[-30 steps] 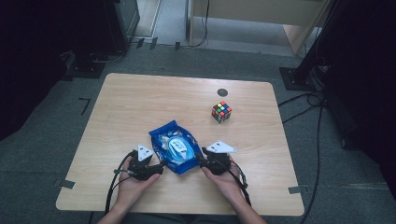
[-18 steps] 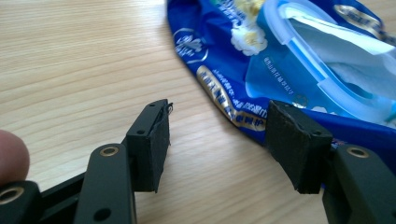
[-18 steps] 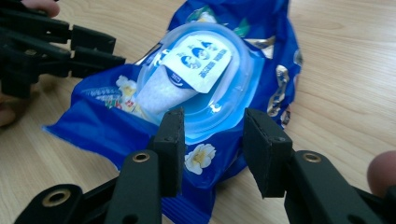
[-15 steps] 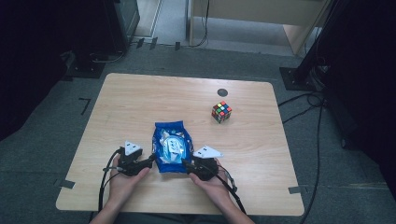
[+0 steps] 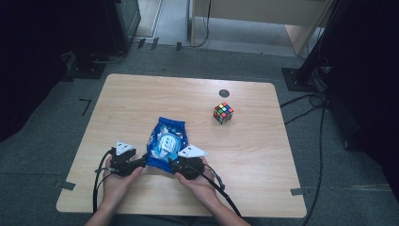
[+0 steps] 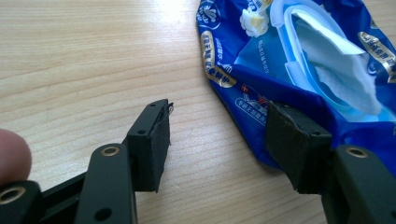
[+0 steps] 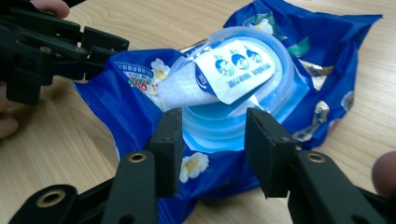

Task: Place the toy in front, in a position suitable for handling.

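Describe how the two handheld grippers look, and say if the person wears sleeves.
Both the left gripper and the right gripper are black, each with two flat square jaw pads on hinged links with brass-coloured rivets. Each carries a pale grey three-cornered plate on top and trails a black cable. The forearms show no sleeves.

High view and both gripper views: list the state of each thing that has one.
Wipes pack: lying flat, crumpled, label flap peeled up, wipe showing.
Cube: scrambled, apart from the pack.
Left gripper: open, one finger against the pack's edge.
Right gripper: open, at the pack's lid.
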